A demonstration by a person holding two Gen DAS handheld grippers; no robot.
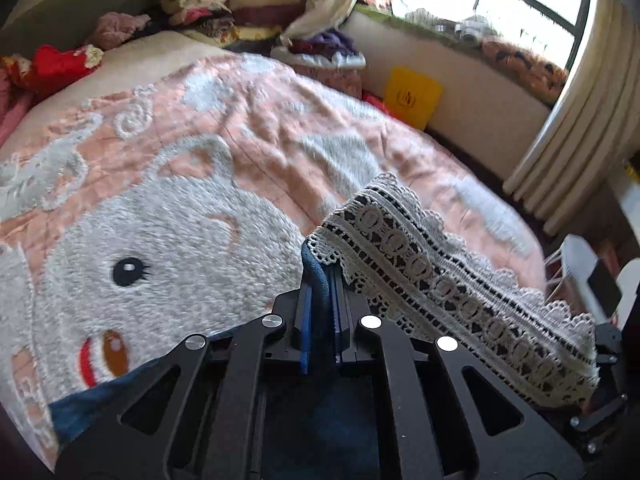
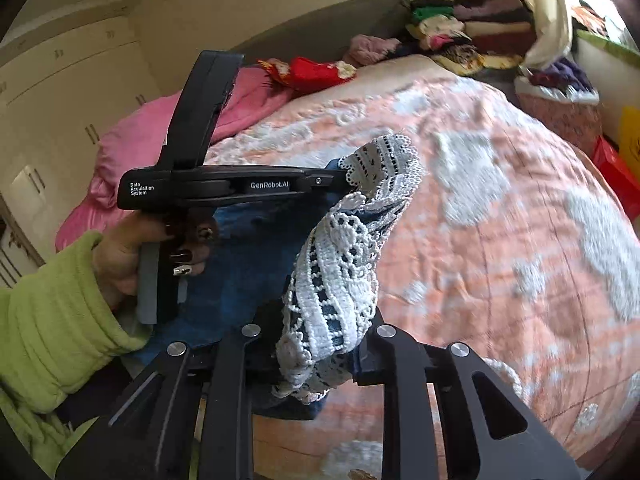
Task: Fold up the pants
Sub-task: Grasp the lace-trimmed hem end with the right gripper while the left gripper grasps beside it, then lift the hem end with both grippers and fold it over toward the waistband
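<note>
The pants (image 2: 244, 264) are dark blue denim with a white lace hem (image 1: 444, 280). My left gripper (image 1: 320, 280) is shut on the denim just behind the lace and holds it above the bed. The lace band stretches from it to the lower right. My right gripper (image 2: 320, 356) is shut on the other end of the lace hem (image 2: 336, 292), with denim bunched below. In the right wrist view the left gripper (image 2: 340, 180) shows side-on, held by a hand in a green sleeve, pinching the same hem. The pants hang between the two grippers.
A pink-and-white fluffy blanket (image 1: 208, 152) with a cartoon face covers the bed. Stacks of folded clothes (image 1: 248, 4) sit at the head. A pink pillow (image 2: 132, 148) lies at the left. A yellow bag (image 1: 412, 96), curtain (image 1: 568, 128) and window stand at the right.
</note>
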